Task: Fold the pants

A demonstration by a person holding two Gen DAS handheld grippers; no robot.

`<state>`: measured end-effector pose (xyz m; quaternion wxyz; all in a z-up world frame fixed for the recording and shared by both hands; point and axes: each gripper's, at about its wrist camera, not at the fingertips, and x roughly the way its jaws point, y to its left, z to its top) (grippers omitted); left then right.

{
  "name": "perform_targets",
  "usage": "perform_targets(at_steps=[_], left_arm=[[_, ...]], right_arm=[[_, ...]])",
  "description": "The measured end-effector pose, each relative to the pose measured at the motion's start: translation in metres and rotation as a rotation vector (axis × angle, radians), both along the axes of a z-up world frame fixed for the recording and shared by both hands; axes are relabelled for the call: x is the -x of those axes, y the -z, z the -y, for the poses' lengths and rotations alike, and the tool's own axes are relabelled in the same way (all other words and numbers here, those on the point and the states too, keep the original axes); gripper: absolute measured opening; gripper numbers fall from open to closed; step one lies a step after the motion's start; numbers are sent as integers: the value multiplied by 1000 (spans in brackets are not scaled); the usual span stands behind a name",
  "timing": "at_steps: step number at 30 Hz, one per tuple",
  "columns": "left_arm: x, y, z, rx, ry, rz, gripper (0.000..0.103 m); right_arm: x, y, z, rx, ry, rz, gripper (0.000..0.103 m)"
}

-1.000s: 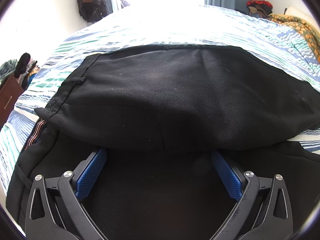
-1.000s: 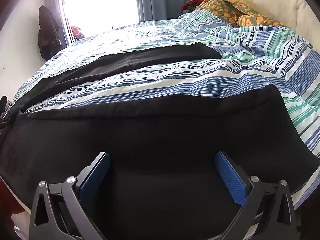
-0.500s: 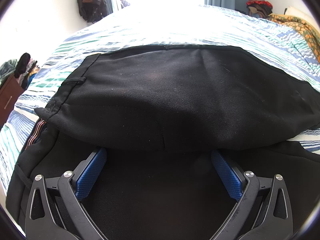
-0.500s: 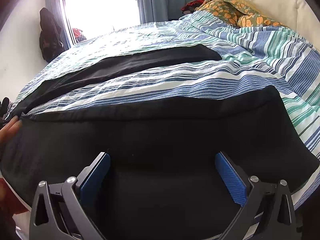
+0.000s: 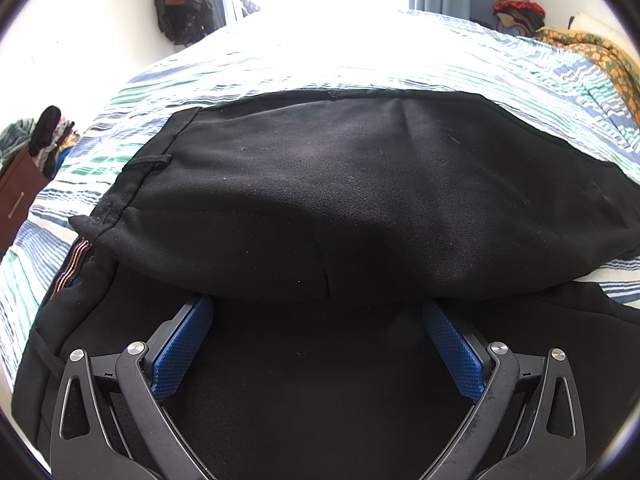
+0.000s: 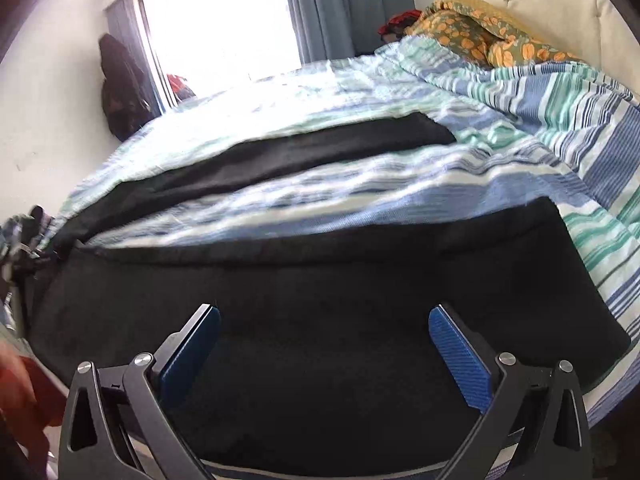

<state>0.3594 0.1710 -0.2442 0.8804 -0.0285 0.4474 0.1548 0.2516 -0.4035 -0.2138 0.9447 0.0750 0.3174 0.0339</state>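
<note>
A striped bedspread (image 6: 400,184) covers the bed, with a bright window (image 6: 224,20) beyond the fingers. Black pants (image 5: 352,200) lie crosswise ahead of both spread, empty grippers, left gripper (image 5: 320,336) and right gripper (image 6: 324,340); legs run sideways toward the orange quilt (image 6: 488,36).

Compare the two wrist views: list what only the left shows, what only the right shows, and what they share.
Only the left wrist view shows the waistband with its belt loop and a brown dresser. Only the right wrist view shows both legs spread apart, the far leg across the striped bedspread, and the cream headboard. Both show black pants, the orange floral blanket, and an open gripper: left gripper, right gripper.
</note>
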Motion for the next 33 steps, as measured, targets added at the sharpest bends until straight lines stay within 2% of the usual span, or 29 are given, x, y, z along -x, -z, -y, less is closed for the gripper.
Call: perform_targets(at_steps=[5, 7, 15, 23, 27, 30, 33], left_arm=[[0, 0, 0, 0, -1, 0, 103], [0, 1, 0, -1, 0, 8, 103], [-1, 0, -1, 0, -1, 5, 103], [-1, 1, -1, -1, -3, 6, 103], [-1, 1, 0, -4, -4, 9, 103], [-1, 2, -1, -1, -6, 11, 103], [-7, -3, -2, 23, -15, -55, 103]], right_arm=[[-10, 13, 15, -52, 84, -83, 102], [-9, 11, 17, -64, 91, -69, 102], [-8, 14, 13, 1, 82, -84, 103], [-5, 12, 14, 6, 77, -77, 102], [3, 2, 20, -39, 89, -25, 102], [1, 10, 33, -95, 134, -69, 102], [2, 3, 35, -100, 155, -62, 102]])
